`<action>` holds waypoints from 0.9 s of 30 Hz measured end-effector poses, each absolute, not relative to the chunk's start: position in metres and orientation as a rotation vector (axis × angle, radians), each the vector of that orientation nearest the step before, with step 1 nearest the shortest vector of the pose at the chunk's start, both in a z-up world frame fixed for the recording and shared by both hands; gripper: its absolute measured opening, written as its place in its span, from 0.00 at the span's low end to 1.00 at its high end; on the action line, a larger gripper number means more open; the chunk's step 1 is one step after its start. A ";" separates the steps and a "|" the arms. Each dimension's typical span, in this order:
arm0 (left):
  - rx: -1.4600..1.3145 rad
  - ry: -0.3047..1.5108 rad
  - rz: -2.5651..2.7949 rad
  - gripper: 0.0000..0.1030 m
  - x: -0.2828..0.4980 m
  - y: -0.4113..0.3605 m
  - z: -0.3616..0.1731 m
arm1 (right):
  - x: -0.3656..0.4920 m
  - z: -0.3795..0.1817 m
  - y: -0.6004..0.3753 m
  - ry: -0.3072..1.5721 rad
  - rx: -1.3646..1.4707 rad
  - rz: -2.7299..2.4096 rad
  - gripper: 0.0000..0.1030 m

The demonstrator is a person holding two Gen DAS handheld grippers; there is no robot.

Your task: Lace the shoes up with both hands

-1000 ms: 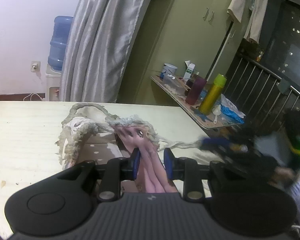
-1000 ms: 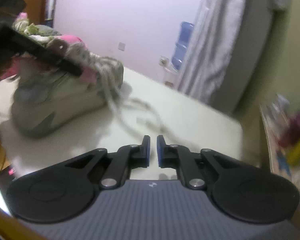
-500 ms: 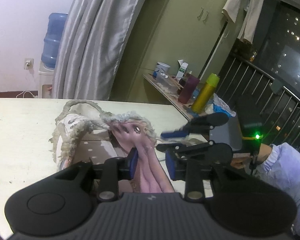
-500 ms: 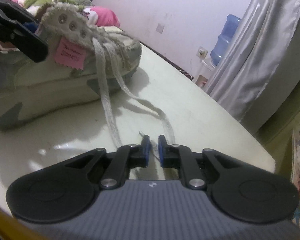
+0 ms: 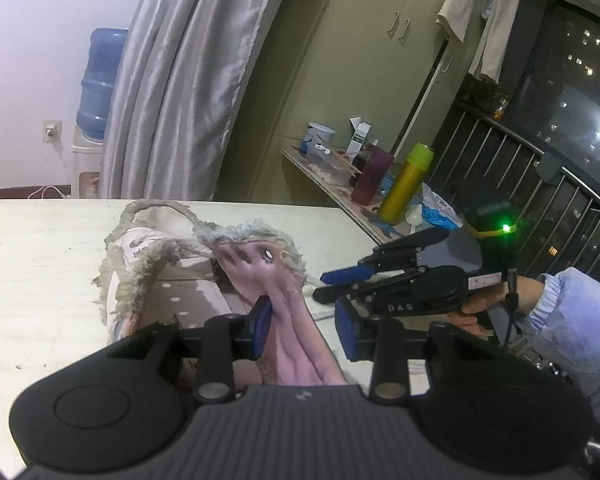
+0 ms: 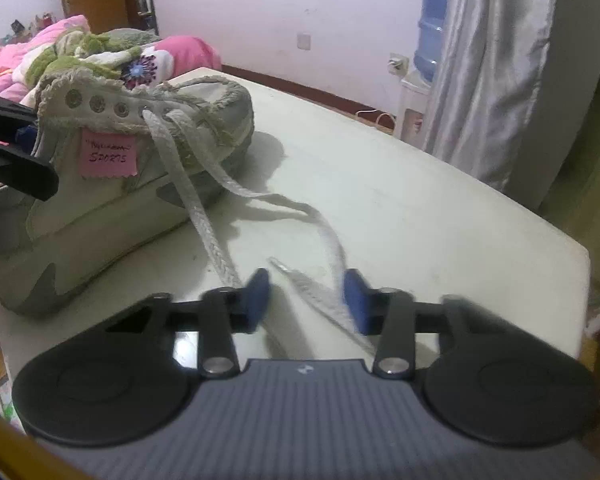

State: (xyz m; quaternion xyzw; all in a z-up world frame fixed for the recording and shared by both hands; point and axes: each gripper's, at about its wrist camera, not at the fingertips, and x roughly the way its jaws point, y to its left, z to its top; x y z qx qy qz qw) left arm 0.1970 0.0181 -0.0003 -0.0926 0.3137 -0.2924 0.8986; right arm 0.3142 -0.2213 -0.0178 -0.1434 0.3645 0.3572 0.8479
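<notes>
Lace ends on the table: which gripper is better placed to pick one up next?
Right. The right gripper is open with a lace end lying between its fingers. The left gripper sits at the shoe's pink tongue.

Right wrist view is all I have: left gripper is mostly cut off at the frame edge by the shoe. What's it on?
Observer: The left gripper is open around the shoe's pink tongue; only one pad touches it.
Operator: Where's my gripper from that side?
Observer: The right gripper sits just right of the tongue, low over the table.
Operator: Who's holding it?
Observer: A hand in a light blue sleeve.
</notes>
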 end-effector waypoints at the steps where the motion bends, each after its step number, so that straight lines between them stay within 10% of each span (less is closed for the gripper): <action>1: -0.195 0.648 -0.605 0.36 0.197 0.018 -0.001 | 0.312 -0.018 -0.220 0.762 -0.311 0.738 0.12; 16: -0.203 0.650 -0.606 0.37 0.197 0.017 -0.001 | 0.267 -0.032 -0.254 0.624 -0.174 0.566 0.08; 21: -0.200 0.650 -0.605 0.41 0.196 0.014 0.000 | 0.261 -0.031 -0.252 0.618 -0.222 0.587 0.30; 27: -0.207 0.651 -0.607 0.41 0.195 0.016 0.000 | 0.254 -0.030 -0.249 0.610 -0.279 0.612 0.31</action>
